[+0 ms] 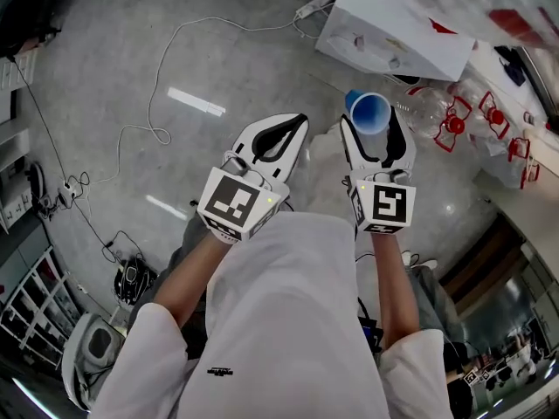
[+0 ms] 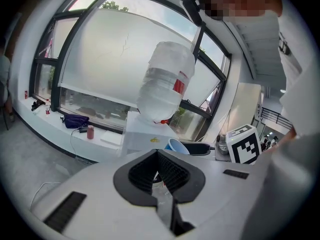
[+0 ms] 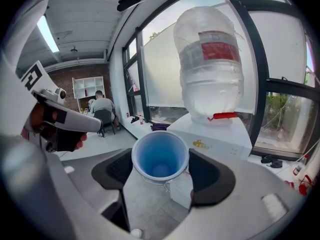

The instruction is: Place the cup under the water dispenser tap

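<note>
A blue cup (image 1: 370, 112) stands upright between the fingers of my right gripper (image 1: 376, 134), which is shut on it. In the right gripper view the cup (image 3: 160, 156) fills the jaws and its inside looks empty. Just beyond it is the white water dispenser (image 3: 220, 136) with a clear bottle (image 3: 209, 59) on top and a red tap (image 3: 225, 116) above cup level. In the head view the dispenser (image 1: 397, 24) is ahead and to the right. My left gripper (image 1: 286, 135) hovers beside the right one, shut with nothing in it; its own view shows the pads (image 2: 172, 171) together.
Clear water bottles with red handles (image 1: 450, 120) lie right of the dispenser. A white cable (image 1: 157, 85) and power strip (image 1: 313, 7) run across the grey floor. Shelving (image 1: 26, 308) stands at the left. A person (image 3: 102, 105) sits far back by the windows.
</note>
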